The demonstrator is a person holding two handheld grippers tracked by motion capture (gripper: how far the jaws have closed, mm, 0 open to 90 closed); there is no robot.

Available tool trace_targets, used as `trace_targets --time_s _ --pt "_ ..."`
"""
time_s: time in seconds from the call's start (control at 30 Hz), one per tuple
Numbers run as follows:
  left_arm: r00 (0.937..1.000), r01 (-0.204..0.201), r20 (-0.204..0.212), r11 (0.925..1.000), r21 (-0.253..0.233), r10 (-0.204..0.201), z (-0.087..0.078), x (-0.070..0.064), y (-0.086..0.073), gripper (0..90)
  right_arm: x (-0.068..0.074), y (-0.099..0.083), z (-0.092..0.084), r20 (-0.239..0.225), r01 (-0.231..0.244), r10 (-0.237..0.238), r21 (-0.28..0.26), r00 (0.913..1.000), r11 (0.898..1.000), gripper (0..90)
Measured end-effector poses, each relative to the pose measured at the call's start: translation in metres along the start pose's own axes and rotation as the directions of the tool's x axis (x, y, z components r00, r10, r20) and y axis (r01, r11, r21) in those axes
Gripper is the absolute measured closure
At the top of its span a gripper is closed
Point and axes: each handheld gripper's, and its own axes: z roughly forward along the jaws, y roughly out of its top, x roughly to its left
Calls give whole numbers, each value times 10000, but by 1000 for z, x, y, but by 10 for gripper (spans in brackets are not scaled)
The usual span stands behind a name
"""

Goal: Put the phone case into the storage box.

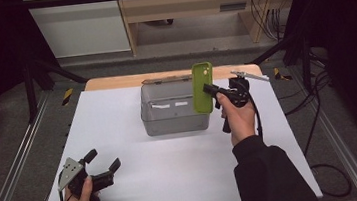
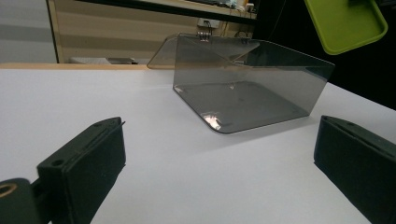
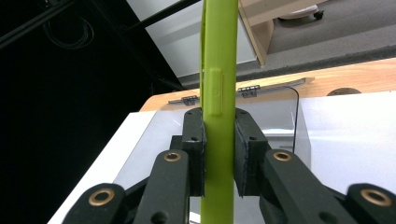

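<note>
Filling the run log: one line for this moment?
right gripper: shut on green phone case | above clear box | left gripper: open, idle

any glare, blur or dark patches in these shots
High view: soft and slightly blurred, dark at both sides, white table evenly lit. Left gripper view: a small bright glare spot on the clear box; near jaws soft. Right gripper view: left half nearly black; green phone case and jaws fairly sharp, background softer.
</note>
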Motion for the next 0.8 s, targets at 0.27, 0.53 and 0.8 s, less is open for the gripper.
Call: trace_targets --time_s 0.27,0.53,0.8 --pt "10000 63 -17 10000 -10 -63 0 0 0 21 -5 2 4 137 -130 130 2 9998 9999 770" --pt "9998 169 -60 9999 -23 -169 1 3 -2 21 -6 2 5 200 -78 77 43 9998 10000 770" --pt "9999 109 -56 9999 -20 -109 1 3 -1 21 -6 5 6 165 -134 135 -79 9998 9999 770"
